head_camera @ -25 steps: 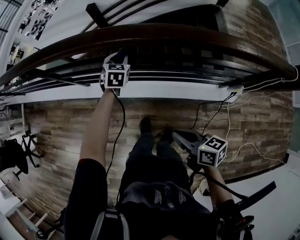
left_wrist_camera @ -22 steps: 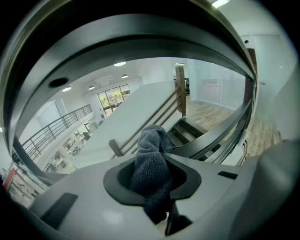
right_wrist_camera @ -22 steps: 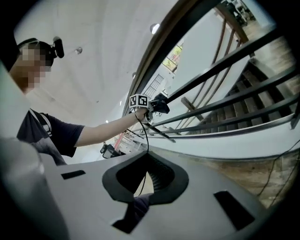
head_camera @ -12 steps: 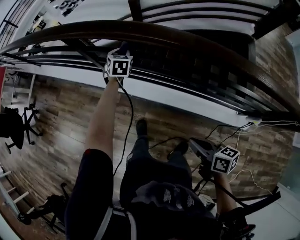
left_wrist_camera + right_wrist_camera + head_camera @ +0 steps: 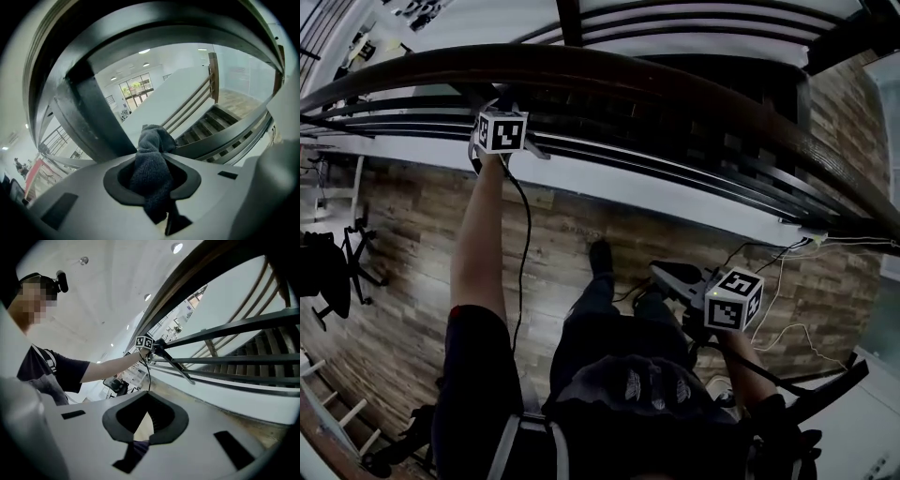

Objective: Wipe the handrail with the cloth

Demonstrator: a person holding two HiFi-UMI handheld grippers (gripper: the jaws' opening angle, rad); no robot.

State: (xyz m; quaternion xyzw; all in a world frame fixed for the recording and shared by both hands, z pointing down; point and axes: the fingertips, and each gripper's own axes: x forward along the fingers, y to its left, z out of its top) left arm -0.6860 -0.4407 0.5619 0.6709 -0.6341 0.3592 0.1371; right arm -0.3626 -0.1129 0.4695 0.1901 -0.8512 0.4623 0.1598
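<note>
The dark brown wooden handrail (image 5: 628,67) curves across the top of the head view and arcs overhead in the left gripper view (image 5: 154,21). My left gripper (image 5: 497,120) is raised on an outstretched arm to the black bars just under it. It is shut on a dark grey cloth (image 5: 152,161), which bunches out past the jaws toward a black post (image 5: 93,117). I cannot tell whether the cloth touches anything. My right gripper (image 5: 666,274) hangs low by my legs, shut and holding nothing (image 5: 148,412). The right gripper view shows the handrail (image 5: 197,282) and the left gripper (image 5: 145,341) from afar.
Black metal rails (image 5: 675,159) run below the handrail over a white ledge (image 5: 656,192). A staircase (image 5: 211,124) descends beyond. The floor is wood planks (image 5: 403,244), with cables (image 5: 778,272) at right and a black office chair (image 5: 323,281) at left.
My left gripper has slid to the left along the railing with the cloth. The right gripper has stayed low near my legs, shifting only slightly.
</note>
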